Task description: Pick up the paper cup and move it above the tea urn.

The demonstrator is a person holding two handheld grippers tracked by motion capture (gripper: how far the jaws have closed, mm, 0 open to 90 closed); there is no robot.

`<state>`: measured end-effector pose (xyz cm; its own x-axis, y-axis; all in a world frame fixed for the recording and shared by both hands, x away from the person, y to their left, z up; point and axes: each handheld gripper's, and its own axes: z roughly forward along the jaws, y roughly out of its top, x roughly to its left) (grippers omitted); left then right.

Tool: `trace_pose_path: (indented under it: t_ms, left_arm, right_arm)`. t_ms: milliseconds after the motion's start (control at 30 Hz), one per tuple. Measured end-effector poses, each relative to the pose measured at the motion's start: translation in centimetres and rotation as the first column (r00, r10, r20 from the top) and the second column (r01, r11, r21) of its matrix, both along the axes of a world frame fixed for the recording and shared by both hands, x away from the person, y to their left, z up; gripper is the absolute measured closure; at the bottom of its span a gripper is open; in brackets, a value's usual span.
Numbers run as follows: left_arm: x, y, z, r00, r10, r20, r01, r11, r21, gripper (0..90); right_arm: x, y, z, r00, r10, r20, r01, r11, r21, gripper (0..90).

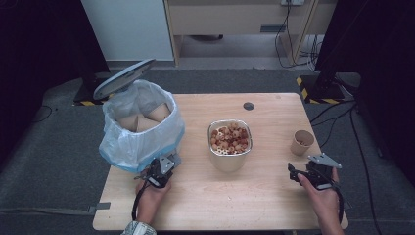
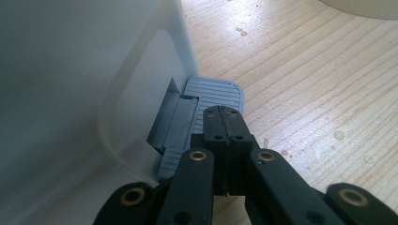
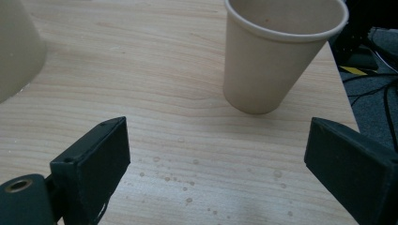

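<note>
Left gripper (image 1: 157, 175) clenched with nothing between the jaws, tips pressing down on the grey pedal (image 2: 206, 101) of the white pedal bin (image 1: 139, 129), at 9 o'clock on the wooden table (image 1: 264, 196). Lid (image 1: 123, 78) raised, bin lined with a plastic bag, some used paper cups inside. Right gripper (image 3: 216, 154) released and wide, empty, aimed at the paper cup (image 3: 277, 51) standing upright at 3 o'clock near the table edge, cup not yet between the jaws. Metal bowl of snacks (image 1: 230, 142) in the centre, between cup and bin.

Possible troubles from here: closed tips sitting close to the pedal's edge, so a small slip probably means lid dropping before the cup arrives. Cup light and thin, easy to crush with a hard squeeze or to push off the near edge with one jaw. Carrying path across the bowl, so a low pass likely to hit its rim. Small droplets on the wood before the right gripper, maybe slippery.
</note>
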<state>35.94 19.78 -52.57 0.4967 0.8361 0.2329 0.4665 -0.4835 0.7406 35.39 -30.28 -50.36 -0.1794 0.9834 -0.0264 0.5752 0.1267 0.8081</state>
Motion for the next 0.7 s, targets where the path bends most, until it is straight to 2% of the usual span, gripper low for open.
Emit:
trace_pose_path:
  t_ms: [267,467,533,567,700]
  left_arm:
    - [0.0,0.0,0.0,1.0000,-0.002,0.002,0.002,1.0000,0.007,89.2]
    - [0.0,-0.1,0.0,1.0000,-0.002,0.004,0.002,1.0000,0.008,89.2]
    - [0.0,-0.1,0.0,1.0000,-0.003,0.004,0.003,1.0000,0.008,89.2]
    - [0.0,-0.1,0.0,1.0000,-0.002,0.004,0.002,1.0000,0.007,89.2]
    - [0.0,-0.1,0.0,1.0000,-0.002,0.005,0.002,1.0000,0.009,89.2]
  right_arm:
    - [0.9,-1.3,-0.1,0.9988,-0.048,0.008,0.048,0.999,0.025,7.8]
    - [3.2,-2.6,-0.3,0.9976,-0.069,0.003,0.069,0.997,0.029,7.1]
    - [3.9,-2.9,-0.3,0.9980,-0.063,0.003,0.063,0.997,0.038,6.9]
    - [4.8,-2.9,-0.3,0.9989,-0.046,0.005,0.046,0.999,0.024,6.2]
    - [6.0,-2.7,-0.6,0.9988,-0.046,0.015,0.046,0.999,0.023,6.1]
